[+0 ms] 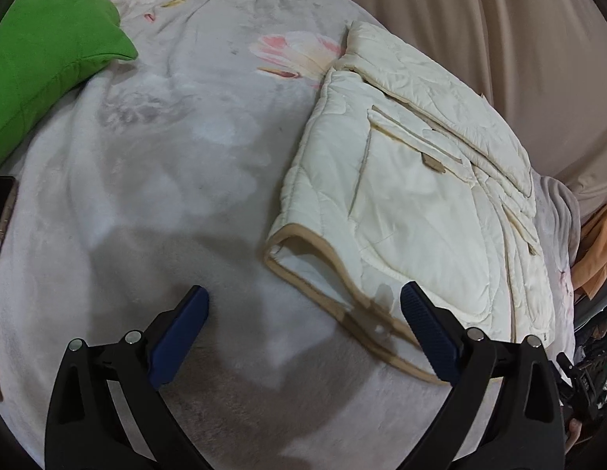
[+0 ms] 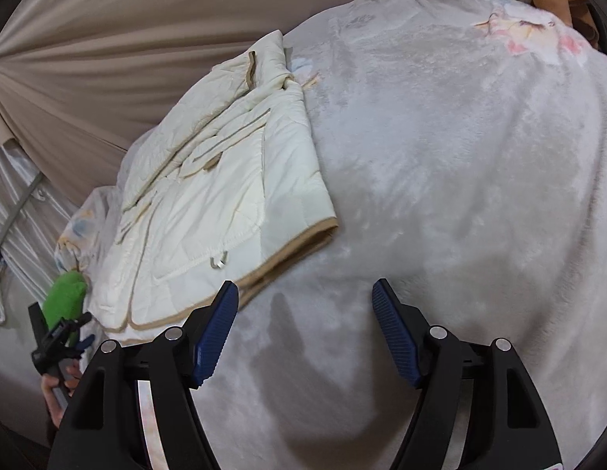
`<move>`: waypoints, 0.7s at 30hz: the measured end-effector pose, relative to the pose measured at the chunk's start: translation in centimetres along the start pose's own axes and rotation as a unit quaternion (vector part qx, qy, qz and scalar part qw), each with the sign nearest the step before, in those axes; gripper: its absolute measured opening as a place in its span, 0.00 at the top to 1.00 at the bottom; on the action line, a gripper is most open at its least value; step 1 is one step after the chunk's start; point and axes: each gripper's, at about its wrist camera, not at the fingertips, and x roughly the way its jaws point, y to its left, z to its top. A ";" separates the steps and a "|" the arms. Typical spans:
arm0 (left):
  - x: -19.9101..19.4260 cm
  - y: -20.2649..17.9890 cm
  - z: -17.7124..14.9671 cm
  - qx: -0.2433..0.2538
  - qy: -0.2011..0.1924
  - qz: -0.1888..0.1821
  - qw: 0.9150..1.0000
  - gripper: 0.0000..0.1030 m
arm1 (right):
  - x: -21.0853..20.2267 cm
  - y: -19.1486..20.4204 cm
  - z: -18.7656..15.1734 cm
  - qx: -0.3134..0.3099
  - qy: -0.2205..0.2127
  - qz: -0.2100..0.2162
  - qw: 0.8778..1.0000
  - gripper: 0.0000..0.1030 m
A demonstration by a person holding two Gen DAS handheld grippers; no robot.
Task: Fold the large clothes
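A cream quilted jacket [image 1: 413, 196], folded into a flat bundle with tan binding along its edges, lies on a pale grey fleece blanket [image 1: 154, 180] printed with faint pink flowers.

In the left wrist view the jacket fills the 2 to 4 o'clock part of the picture. The left gripper [image 1: 303, 301] hangs above the blanket with its jaws spread wide and nothing between them. Its right blue pad sits over the jacket's near tan hem; whether it touches cannot be told. Its left pad is over bare blanket. This view alone shows a pocket flap with a small tan tab on the jacket's top face, and a green cushion [image 1: 49, 62] at 10 o'clock resting on the blanket. At 4 o'clock a strip of orange cloth [image 1: 601, 246] hangs past the blanket's edge.

In the right wrist view the jacket [image 2: 225, 196] lies at 9 to 10 o'clock, with its tan-bound hem turned towards the right gripper [image 2: 305, 293]. That gripper's jaws are also apart and empty, both pads over bare blanket, the left pad just beside the hem. Only here can a small metal hook near the hem be seen. At 8 o'clock a hand [image 2: 55, 391] grips the handle of the other gripper, with the green cushion [image 2: 66, 293] behind it. Beige curtain [image 2: 107, 39] fills the 10 to 12 o'clock part.
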 end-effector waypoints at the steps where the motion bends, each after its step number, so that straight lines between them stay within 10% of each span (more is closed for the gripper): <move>1: 0.2 -0.3 0.2 0.001 -0.001 0.000 1.000 0.06 | 0.3 0.1 0.2 0.002 0.001 0.005 1.000 0.32; 10: 2.1 -2.8 1.6 0.018 -0.006 -0.003 1.000 0.07 | 2.8 1.5 1.6 0.019 -0.004 0.026 0.999 0.32; 13: 2.0 -3.3 1.9 0.026 -0.015 0.004 1.000 0.25 | 3.3 1.4 2.2 0.031 -0.007 0.033 0.999 0.34; 17: 1.6 -3.7 2.1 0.034 -0.019 0.004 0.999 0.58 | 4.3 1.9 2.6 0.032 -0.001 0.041 0.999 0.83; 21: 0.0 -4.0 1.9 0.047 -0.036 0.003 0.998 0.83 | 3.1 2.6 2.5 0.018 -0.031 0.042 0.998 0.94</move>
